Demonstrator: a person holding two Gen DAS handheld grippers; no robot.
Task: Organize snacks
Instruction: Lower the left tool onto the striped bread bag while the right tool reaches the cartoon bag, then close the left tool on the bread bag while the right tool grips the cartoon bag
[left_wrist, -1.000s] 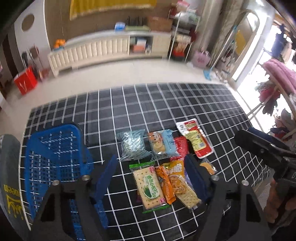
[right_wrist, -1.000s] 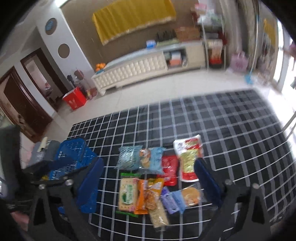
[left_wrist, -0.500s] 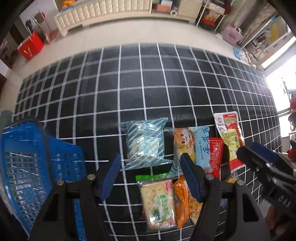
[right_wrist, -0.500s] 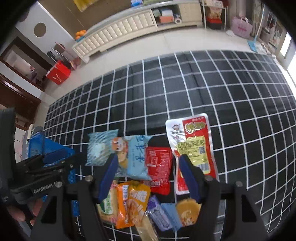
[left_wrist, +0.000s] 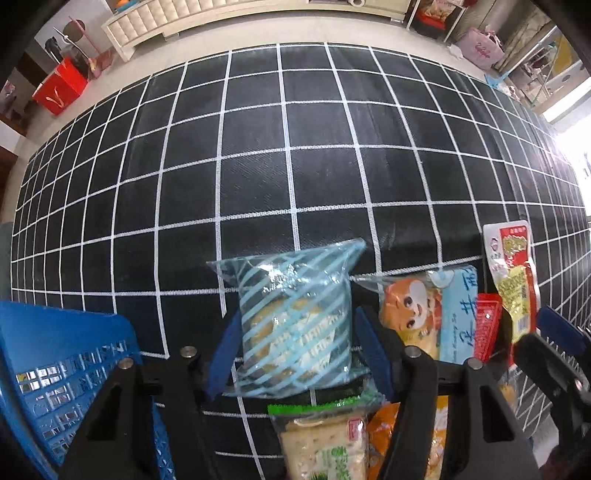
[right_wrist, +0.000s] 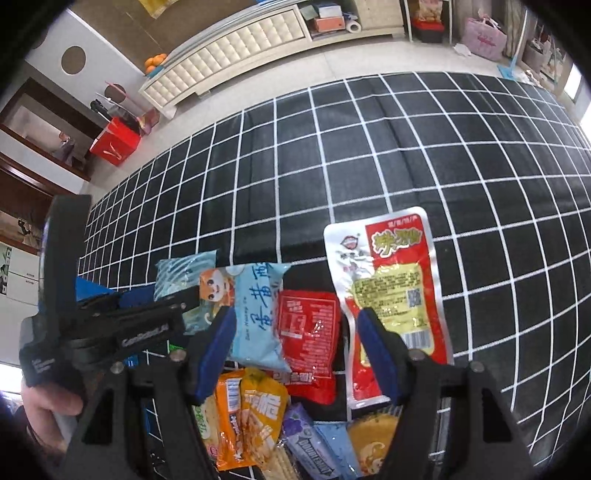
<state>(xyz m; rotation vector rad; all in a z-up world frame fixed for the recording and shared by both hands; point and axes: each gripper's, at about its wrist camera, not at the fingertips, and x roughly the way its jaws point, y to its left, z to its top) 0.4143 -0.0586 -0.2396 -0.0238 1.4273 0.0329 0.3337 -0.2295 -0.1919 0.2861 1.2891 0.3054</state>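
Left hand-held gripper (left_wrist: 293, 350): lower centre of the left wrist view, blue pads spread wide on either side of the striped packet; whether the pads touch the wrapper cannot be told.
Striped packet (left_wrist: 295, 321): clear wrapper with pale blue stripes, lying flat on the mat just below the frame's middle; seen again at centre left of the right wrist view (right_wrist: 181, 273), partly behind the other tool.
Right hand-held gripper (right_wrist: 293, 350): lower centre of the right wrist view, fingers wide apart and holding nothing, one on each side of the red sachet.
Red sachet (right_wrist: 308, 339): flat between the two blue pads, its left edge overlapped by the light blue cartoon packet (right_wrist: 255, 314).
Red and yellow pouch (right_wrist: 391, 288): right of centre, the longest pack, its lower left edge under the right pad.
Cracker pack (left_wrist: 325, 446): bottom centre of the left wrist view, green top edge, just below the striped packet.
Orange packs (right_wrist: 247, 413): bottom centre of the right wrist view, side by side.
Blue basket (left_wrist: 55, 373): lower left corner of the left wrist view, well apart from the snacks.
Mat (left_wrist: 295, 166): black with a white grid, carrying all the snacks.
Person's hand (right_wrist: 48, 410): lower left of the right wrist view, gripping the left tool's handle.
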